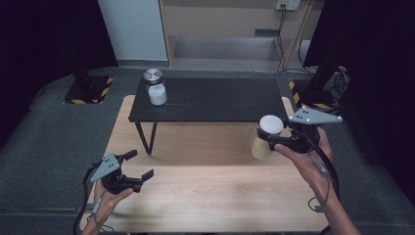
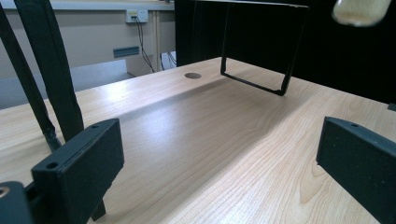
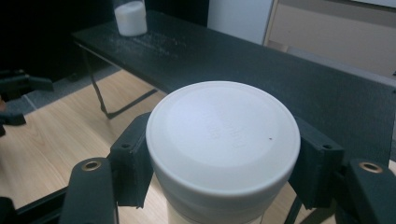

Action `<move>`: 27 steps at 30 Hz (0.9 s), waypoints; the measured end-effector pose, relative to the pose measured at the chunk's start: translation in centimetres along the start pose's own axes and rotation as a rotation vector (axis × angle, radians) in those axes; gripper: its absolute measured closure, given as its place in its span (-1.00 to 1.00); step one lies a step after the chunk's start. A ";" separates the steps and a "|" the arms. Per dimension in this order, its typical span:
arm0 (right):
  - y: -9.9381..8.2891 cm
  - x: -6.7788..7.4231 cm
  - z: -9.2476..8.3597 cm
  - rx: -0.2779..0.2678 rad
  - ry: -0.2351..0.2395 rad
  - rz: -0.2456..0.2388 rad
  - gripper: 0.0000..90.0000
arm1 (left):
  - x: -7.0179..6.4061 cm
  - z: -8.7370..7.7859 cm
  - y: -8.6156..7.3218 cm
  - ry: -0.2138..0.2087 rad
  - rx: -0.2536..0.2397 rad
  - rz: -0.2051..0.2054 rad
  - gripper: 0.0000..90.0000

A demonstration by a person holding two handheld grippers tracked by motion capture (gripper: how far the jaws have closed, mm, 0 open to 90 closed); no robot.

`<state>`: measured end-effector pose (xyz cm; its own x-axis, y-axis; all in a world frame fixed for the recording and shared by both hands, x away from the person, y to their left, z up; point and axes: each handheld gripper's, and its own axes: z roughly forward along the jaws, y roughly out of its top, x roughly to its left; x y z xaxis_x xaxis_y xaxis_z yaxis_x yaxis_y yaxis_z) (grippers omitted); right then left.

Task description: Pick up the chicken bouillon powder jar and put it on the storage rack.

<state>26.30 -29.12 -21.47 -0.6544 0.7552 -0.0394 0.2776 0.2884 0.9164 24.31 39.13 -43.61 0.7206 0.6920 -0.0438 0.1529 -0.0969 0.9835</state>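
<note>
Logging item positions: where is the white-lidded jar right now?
In the high view the white-lidded jar sits at the right, clamped in the right tool, held above the wooden table near the black shelf's front right corner.

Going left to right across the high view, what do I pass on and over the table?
Left tongs, open → jar with metal lid on the black shelf → white-lidded jar held off the table → right tongs shut on it.
</note>
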 end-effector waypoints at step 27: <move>9.9 -4.0 7.5 0.034 -0.054 0.023 -0.26 | 0.3 -0.2 -0.2 0.015 0.005 -0.013 -1.00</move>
<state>36.99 -24.85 -15.20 -0.6090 0.7921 -0.0406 0.3166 0.2897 0.9033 24.38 39.51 -43.82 0.7081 0.7040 -0.0543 0.1661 -0.0914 0.9819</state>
